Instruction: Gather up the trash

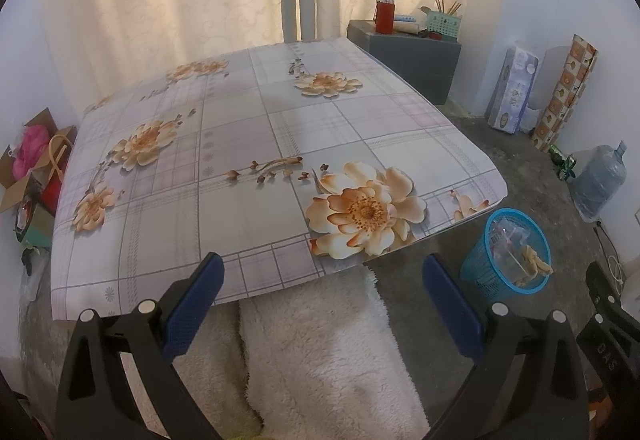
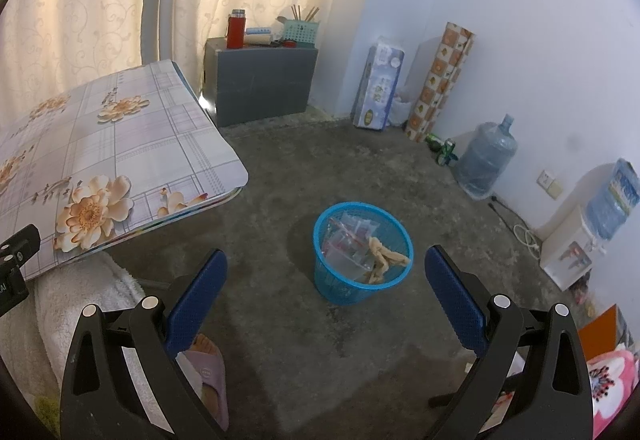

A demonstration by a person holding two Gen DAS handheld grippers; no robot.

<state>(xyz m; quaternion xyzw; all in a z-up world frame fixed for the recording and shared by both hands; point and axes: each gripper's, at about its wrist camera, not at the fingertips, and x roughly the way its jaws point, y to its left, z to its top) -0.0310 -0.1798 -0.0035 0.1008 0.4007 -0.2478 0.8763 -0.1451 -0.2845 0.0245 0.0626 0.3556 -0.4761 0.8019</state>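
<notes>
A blue mesh waste basket [image 2: 340, 288] stands on the floor to the right of the table. It holds clear plastic bags [image 2: 347, 240] and a tan crumpled rag [image 2: 386, 258]. It also shows in the left wrist view [image 1: 480, 272]. My right gripper [image 2: 326, 260] is open and empty, above and in front of the basket. My left gripper [image 1: 323, 264] is open and empty over the near edge of the table [image 1: 240, 127], which has a floral cloth. No trash shows on the table.
A grey cabinet [image 2: 260, 79] with a red flask [image 2: 236, 29] stands by the curtain. A tissue pack [image 2: 378, 83], a paper roll [image 2: 440, 79], a water jug [image 2: 486, 159] and a dispenser [image 2: 572, 244] line the right wall. A foot in a slipper [image 2: 208, 372] is below.
</notes>
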